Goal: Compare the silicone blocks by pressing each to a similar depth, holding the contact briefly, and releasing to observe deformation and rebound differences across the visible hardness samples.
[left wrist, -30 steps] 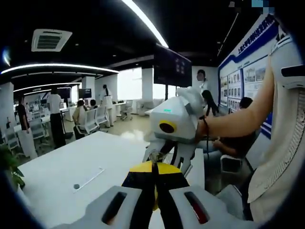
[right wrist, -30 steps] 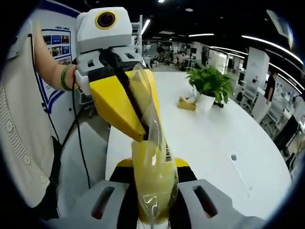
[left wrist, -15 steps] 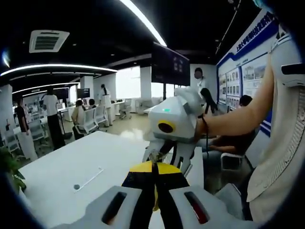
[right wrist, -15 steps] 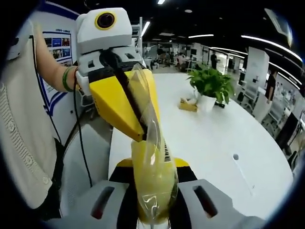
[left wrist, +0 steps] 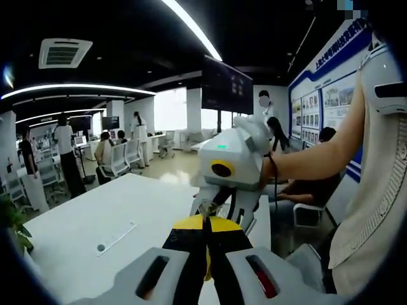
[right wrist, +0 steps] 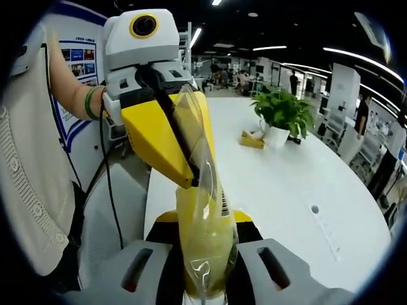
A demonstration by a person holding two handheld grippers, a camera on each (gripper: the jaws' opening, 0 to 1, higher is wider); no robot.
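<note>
- The left tongs (right wrist: 191, 175) are closed on the clear bag (right wrist: 200, 190), seen coming in from about 11 o'clock in the right gripper view; their yellow tips pinch the film high up.
- The right tongs (right wrist: 203, 279) are closed on the yellow block (right wrist: 205, 244), which sits inside that bag, at 6 o'clock in the right gripper view, held in the air above the white bench (right wrist: 286, 184).
- In the left gripper view the right tongs (left wrist: 219, 213) face the camera at about 12 o'clock, just beyond the left pair's own yellow tips.
- To do this press well, I would judge: squeeze slowly on the block's middle, not on loose film, keep the bag taut with the left pair, hold steady, then ease off and watch it spring back.
- A potted plant (right wrist: 280, 114) stands on the bench at 1 o'clock, well apart.
</note>
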